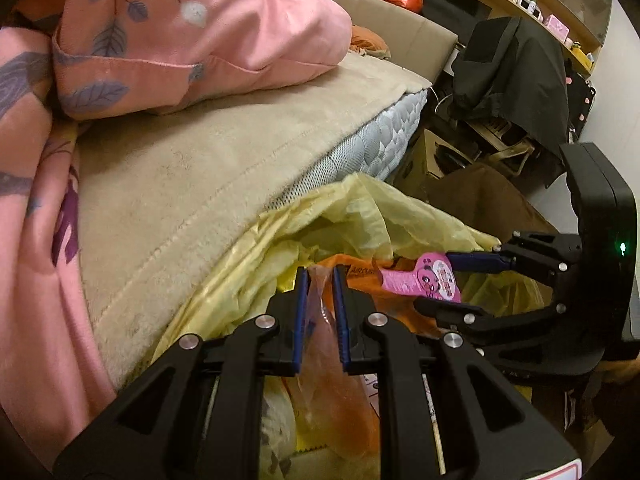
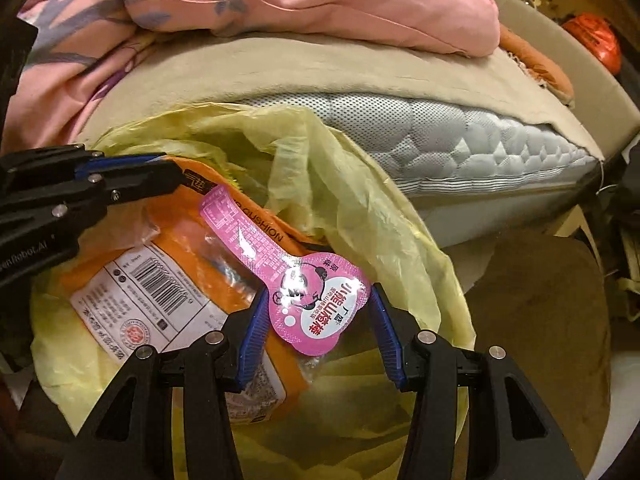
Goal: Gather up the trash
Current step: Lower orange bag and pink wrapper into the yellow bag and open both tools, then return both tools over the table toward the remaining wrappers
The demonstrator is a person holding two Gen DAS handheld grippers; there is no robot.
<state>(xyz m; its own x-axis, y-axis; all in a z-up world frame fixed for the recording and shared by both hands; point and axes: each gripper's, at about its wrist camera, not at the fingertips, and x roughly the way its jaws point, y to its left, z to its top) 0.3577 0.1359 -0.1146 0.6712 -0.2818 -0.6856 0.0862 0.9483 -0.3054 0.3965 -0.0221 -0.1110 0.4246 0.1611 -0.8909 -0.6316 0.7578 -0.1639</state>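
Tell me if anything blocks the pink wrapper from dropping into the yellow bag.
Nothing visible does. The pink wrapper sits between the right hand-held gripper fingers directly over the open yellow trash bag. Only the orange package already inside lies below.

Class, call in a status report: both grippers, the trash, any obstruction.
Left gripper shut on orange packet. Right gripper holding pink wrapper over yellow bag. No obstruction seen.

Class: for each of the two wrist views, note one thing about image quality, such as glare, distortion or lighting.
Right wrist view: glare flecks the glossy pink wrapper, and the fisheye bows the mattress edge into a curve. Left wrist view: warm, dim light, dark vignette in the corners, the pink quilt soft and swollen near the rim.
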